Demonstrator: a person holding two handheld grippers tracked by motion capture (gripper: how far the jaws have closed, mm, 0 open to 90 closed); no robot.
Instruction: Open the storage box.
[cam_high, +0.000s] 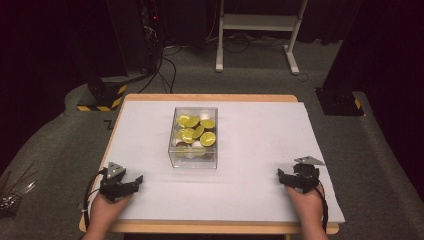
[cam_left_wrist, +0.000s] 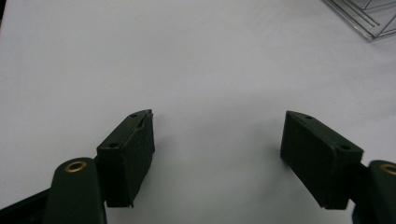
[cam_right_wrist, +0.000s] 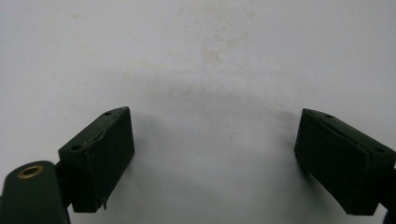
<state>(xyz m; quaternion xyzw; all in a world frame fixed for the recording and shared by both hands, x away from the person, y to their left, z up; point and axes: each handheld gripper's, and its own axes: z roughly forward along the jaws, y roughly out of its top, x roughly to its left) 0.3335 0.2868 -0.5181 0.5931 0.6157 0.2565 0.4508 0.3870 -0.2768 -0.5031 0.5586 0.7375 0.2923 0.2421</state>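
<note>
So the clear plastic box (cam_high: 193, 137) sits mid-table, a bit toward 12 o'clock, square-walled and see-through, stuffed with round yellow-green capsules (cam_high: 194, 131) plus a few white ones. Lots of bare white sheet (cam_high: 260, 140) all around it, smooth and matte, with some faint brownish stains in the right gripper view. The wooden table edge (cam_high: 210, 227) peeks out at 6 o'clock. The left gripper (cam_high: 134, 181) rests down at 7 o'clock, jaws spread wide with nothing between them, and the box corner (cam_left_wrist: 369, 16) is up at its 1 o'clock. The right gripper (cam_high: 283, 176) sits at 5 o'clock, also wide and empty. Both are well apart from the box. Pads (cam_right_wrist: 100, 154) look blocky, black, finely ribbed
</note>
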